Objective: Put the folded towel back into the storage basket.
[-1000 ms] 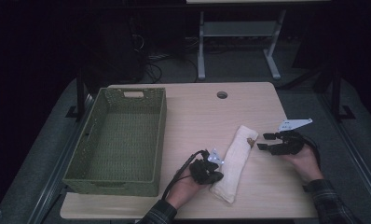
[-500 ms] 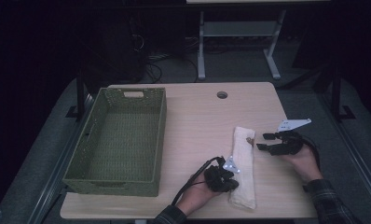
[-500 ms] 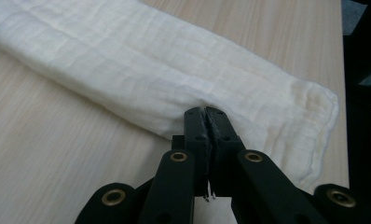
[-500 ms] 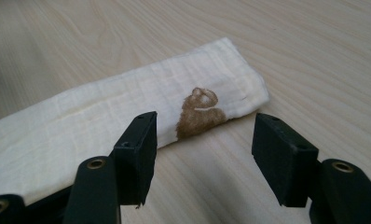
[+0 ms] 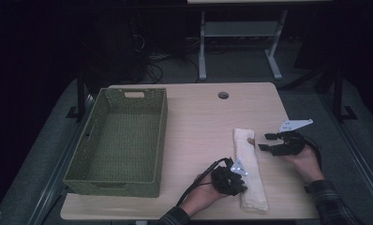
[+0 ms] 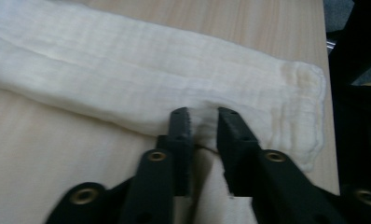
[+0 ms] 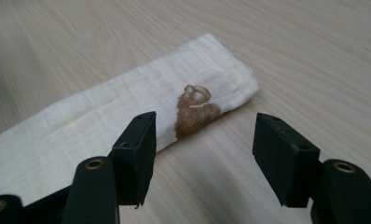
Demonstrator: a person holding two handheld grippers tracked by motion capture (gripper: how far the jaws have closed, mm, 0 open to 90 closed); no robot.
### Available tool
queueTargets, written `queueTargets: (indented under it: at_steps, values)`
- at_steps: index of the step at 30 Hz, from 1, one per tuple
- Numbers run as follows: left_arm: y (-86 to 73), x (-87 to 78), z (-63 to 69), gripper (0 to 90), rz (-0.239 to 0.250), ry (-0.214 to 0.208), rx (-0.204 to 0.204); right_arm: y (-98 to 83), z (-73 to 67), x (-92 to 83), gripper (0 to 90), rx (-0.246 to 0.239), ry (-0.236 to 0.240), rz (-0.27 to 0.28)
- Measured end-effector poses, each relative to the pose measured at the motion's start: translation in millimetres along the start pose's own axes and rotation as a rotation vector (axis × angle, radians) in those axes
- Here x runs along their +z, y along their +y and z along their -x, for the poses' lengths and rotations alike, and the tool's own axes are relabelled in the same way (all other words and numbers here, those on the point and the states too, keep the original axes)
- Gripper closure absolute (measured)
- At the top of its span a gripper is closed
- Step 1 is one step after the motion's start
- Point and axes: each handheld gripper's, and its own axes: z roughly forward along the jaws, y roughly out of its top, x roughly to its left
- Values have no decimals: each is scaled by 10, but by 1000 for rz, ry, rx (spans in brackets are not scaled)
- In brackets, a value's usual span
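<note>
Left gripper lets go of the folded cloth

At the tabletop's left edge stands the green basket (image 5: 119, 140). Near the front edge, the left gripper (image 6: 203, 122) has just been opening its jaws, with a ridge of cloth between them but no longer squeezed, so the fold looks finished. The cream cloth (image 5: 250, 168), a narrow strip with a brown mark, lies right of centre. The right gripper (image 7: 204, 140) hangs released beside it.

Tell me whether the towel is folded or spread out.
Folded: the towel lies as a long narrow strip on the table, with layered edges at its end.
</note>
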Motion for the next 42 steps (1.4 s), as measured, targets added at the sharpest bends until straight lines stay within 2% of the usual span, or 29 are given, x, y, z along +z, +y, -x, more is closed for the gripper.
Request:
queueTargets:
  at_steps: [4, 5, 6, 7, 10, 15, 18, 23, 25, 27, 32, 34, 37, 38, 39, 40, 42]
  values:
    - [67, -83, -65, 525, 15, -33, 61, 0, 2, -1, 391, 1, 0, 2]
    - [86, -91, -83, 525, 17, -43, 70, 0, 2, -1, 391, 1, 0, 2]
    - [126, -91, -114, 471, 18, -54, 88, 0, 2, 1, 390, 1, 1, 2]
    - [126, -91, -114, 439, 18, -54, 88, 0, 2, 1, 390, 1, 1, 2]
    - [197, -63, -171, 396, 12, -52, 116, 1, 0, 1, 388, 5, 0, 2]
    - [288, 45, -249, 321, 18, -72, 126, -6, 10, -1, 387, 6, -1, 3]
    - [314, 148, -266, 257, -6, -78, 143, -14, 13, 0, 387, 12, 0, 1]
    - [326, 285, -266, 221, -48, -89, 175, -15, 12, -7, 387, 23, -3, 3]
    - [318, 327, -260, 216, -75, -82, 189, -17, 16, -8, 387, 22, -5, 5]
    - [298, 354, -246, 205, -80, -75, 192, -19, 23, -6, 387, 16, -7, 7]
    - [282, 352, -228, 242, -72, -48, 204, -20, 23, -12, 378, 13, 2, 9]
    - [278, 341, -228, 271, -66, -38, 196, -17, 19, -15, 375, 13, 5, 10]
    - [267, 318, -244, 387, -54, -29, 187, -13, 16, -12, 359, 10, 15, 13]
    - [264, 312, -249, 477, -50, -26, 181, -15, 13, -3, 347, 8, 21, 11]
    - [262, 305, -256, 477, -47, -22, 174, -15, 13, -3, 347, 8, 21, 11]
    - [259, 297, -265, 576, -41, -17, 160, -10, 2, 0, 339, 4, 29, 9]
    - [259, 293, -267, 673, -40, -12, 155, -6, -1, 4, 331, -12, 39, 16]
